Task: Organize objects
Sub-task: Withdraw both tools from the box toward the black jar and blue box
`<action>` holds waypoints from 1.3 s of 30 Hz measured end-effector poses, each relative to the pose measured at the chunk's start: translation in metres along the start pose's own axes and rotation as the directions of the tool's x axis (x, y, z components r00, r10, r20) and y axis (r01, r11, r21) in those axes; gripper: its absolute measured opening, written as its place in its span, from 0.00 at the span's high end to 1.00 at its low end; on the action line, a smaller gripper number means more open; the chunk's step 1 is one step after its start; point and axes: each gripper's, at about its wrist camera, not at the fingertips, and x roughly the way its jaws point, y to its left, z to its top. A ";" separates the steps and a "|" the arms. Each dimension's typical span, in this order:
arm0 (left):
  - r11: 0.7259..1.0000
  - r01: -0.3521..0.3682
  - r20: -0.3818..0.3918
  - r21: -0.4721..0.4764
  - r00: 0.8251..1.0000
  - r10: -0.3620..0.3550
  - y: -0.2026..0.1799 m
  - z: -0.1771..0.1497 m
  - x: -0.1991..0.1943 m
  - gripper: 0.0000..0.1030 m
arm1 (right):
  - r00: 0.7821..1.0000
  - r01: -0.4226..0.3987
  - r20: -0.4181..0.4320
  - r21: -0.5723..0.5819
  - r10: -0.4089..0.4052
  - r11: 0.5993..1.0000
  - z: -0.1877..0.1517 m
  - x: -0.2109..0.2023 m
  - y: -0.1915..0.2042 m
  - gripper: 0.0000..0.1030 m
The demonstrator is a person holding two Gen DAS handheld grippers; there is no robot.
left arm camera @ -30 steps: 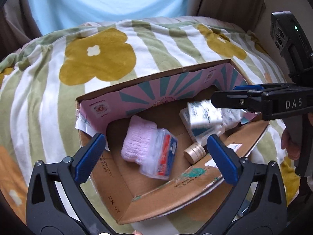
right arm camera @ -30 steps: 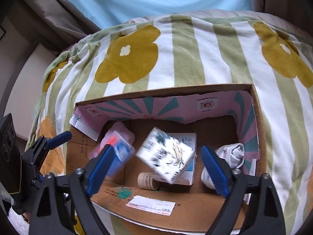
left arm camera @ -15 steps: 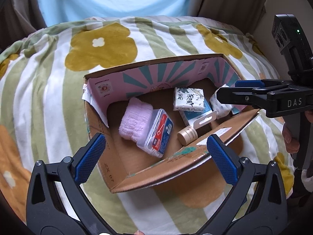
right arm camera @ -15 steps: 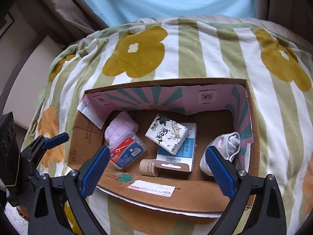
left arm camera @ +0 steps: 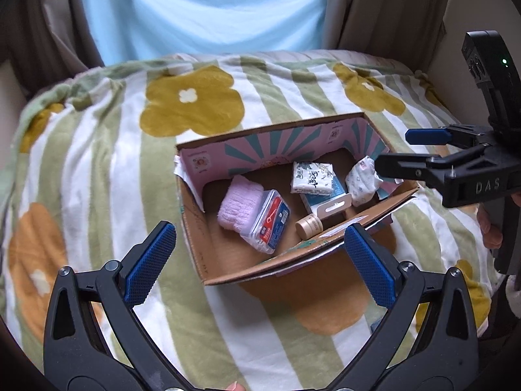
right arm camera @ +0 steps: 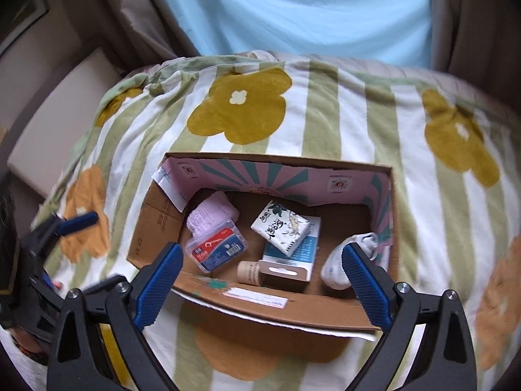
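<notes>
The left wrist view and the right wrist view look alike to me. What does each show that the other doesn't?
Only the left wrist view shows the right gripper from the side, open, with a hand on its handle.

Only the right wrist view shows the left gripper at the left edge, blurred, and a pale cushion beside the blanket.

Both show the cardboard box on the flowered blanket, holding a pink cloth, a clear plastic case, a tissue pack, a small round jar and a white sock.
</notes>
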 end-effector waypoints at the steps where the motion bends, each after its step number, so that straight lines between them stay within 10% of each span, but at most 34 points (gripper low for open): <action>1: 1.000 -0.009 0.014 0.000 1.000 0.009 -0.003 -0.002 -0.009 0.00 | 1.000 0.008 0.010 -0.025 -0.008 1.000 -0.003 -0.007 0.004 0.05; 8: 0.999 -0.041 0.075 -0.018 0.996 0.042 -0.022 -0.031 -0.061 0.00 | 0.995 0.028 0.098 -0.148 -0.013 0.989 -0.029 -0.064 0.022 0.05; 20: 0.989 -0.062 0.061 -0.138 0.996 0.070 -0.057 -0.133 -0.108 0.00 | 0.999 -0.042 0.014 -0.178 0.045 0.983 -0.102 -0.087 0.034 0.05; 39: 0.983 -0.024 -0.084 -0.182 0.996 0.009 -0.127 -0.290 -0.013 0.13 | 0.989 -0.039 -0.147 -0.192 0.011 0.981 -0.234 -0.007 0.023 0.07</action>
